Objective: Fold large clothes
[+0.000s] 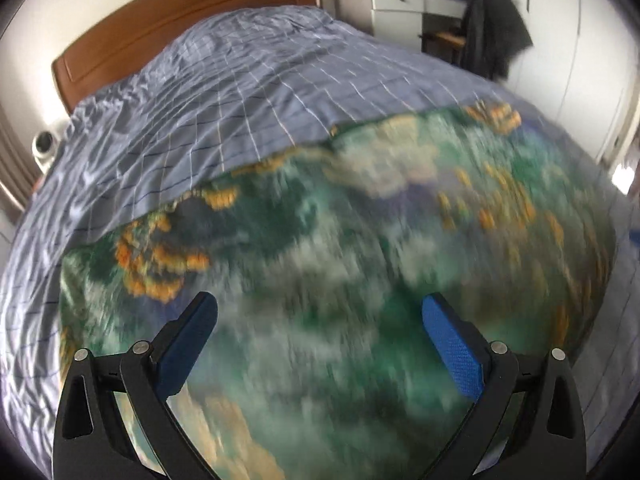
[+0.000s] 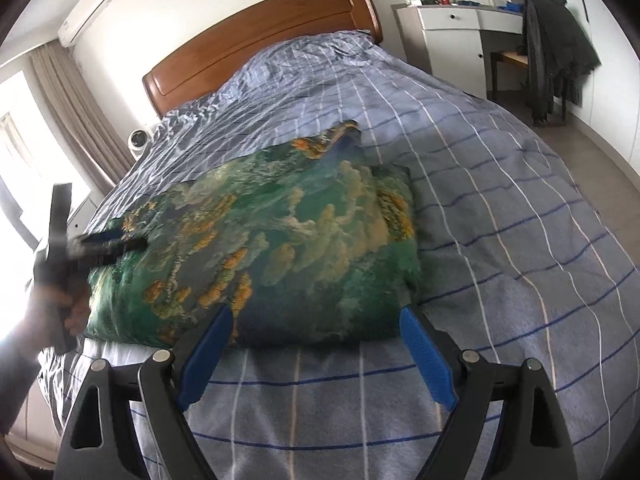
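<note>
While the bed (image 2: pixel 500 208) carries it, the folded green garment (image 2: pixel 280 240) lies on the checked cover toward the bed's left edge; the right gripper (image 2: pixel 316 344) hangs at the garment's near edge, its 2 fingers apart and empty; the left gripper (image 1: pixel 320 344) hovers over the garment, fingers spread, nothing between.

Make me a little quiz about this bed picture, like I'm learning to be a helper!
1. True or false: the right gripper is squeezing the green printed cloth.
2. What does the cloth lie on: A the floor, B the blue checked bedcover, C the chair?
3. Fill in: the headboard is made of ____.

Key: 1 false, its jaws stand open with nothing between them. 2 B. 3 wood.
</note>
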`<control>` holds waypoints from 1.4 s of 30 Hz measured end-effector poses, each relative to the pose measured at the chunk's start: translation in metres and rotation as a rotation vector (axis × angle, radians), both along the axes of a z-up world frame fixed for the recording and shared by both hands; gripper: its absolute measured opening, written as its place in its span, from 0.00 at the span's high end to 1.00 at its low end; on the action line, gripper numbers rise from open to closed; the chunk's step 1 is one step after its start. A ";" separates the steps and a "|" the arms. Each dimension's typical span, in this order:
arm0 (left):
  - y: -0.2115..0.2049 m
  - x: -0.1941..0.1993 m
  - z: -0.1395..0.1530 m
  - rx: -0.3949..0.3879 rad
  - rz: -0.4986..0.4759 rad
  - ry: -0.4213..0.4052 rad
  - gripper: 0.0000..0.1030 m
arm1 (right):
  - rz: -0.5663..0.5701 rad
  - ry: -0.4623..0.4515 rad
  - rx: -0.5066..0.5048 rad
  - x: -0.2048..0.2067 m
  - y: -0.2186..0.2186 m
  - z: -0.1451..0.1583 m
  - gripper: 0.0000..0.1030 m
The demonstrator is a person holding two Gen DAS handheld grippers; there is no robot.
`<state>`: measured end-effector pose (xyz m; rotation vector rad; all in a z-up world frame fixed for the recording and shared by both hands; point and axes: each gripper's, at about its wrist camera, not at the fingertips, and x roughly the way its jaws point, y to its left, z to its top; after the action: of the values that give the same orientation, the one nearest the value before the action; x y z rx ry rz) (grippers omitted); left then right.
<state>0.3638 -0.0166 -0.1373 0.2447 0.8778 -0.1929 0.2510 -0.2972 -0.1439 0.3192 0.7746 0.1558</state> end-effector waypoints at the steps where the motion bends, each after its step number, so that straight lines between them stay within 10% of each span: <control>1: -0.001 -0.013 0.000 -0.006 -0.010 -0.001 0.01 | -0.008 0.005 0.007 0.000 -0.003 -0.002 0.15; 8: -0.015 -0.060 0.020 -0.135 -0.121 0.000 0.01 | -0.068 0.093 0.119 0.012 -0.028 -0.026 0.15; 16: -0.024 -0.058 0.030 -0.194 -0.125 0.030 0.01 | -0.178 0.178 0.506 0.054 -0.052 -0.072 0.13; 18: -0.021 -0.058 0.037 -0.215 -0.121 0.033 0.01 | -0.200 0.168 0.539 0.058 -0.051 -0.074 0.31; 21: -0.020 -0.055 0.056 -0.242 -0.125 0.019 0.01 | -0.225 0.111 0.470 0.053 -0.048 -0.061 0.60; 24: -0.029 -0.045 0.085 -0.277 -0.165 0.012 0.01 | -0.180 -0.003 0.350 0.040 -0.031 -0.024 0.68; 33: -0.093 0.001 0.159 -0.408 -0.375 0.171 0.01 | 0.061 -0.321 -0.044 0.005 0.075 0.093 0.69; 42: -0.097 0.009 0.140 -0.200 -0.245 0.210 0.03 | 0.330 -0.473 -0.377 -0.025 0.202 0.112 0.69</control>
<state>0.3727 -0.1139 0.0027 0.1463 1.0277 -0.5393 0.2260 -0.0949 -0.0320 -0.2041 0.3678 0.3748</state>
